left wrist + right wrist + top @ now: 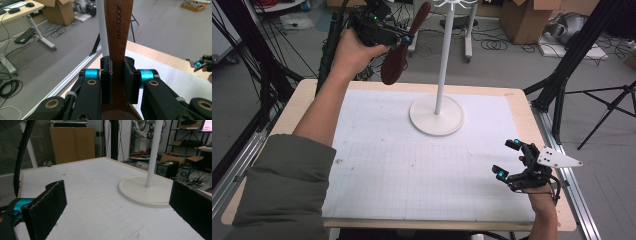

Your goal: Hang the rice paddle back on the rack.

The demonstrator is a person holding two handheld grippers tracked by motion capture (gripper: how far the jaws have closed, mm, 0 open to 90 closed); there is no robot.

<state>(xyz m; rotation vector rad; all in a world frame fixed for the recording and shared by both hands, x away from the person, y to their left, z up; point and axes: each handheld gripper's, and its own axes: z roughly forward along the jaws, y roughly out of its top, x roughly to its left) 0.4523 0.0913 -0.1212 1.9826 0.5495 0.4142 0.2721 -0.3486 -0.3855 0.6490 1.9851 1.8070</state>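
A dark wooden spoon (399,50) is held up in the air over the table's far left edge, its bowl hanging down and its handle rising toward the stand's top. My left gripper (404,39) is shut on its handle (117,45), which carries stamped lettering. A white stand (436,114) with a round base and a thin pole (444,55) rises at the table's far middle; the pole (103,30) passes just behind the spoon handle. My right gripper (507,159) hovers open over the table's near right, nothing between its pads (47,207), facing the stand base (145,191).
A white gridded mat (422,160) covers the wooden table (287,115). Black tripod legs (572,55) stand off the right edge and black frames and cables at the left. Cardboard boxes (524,20) and cables lie on the floor beyond.
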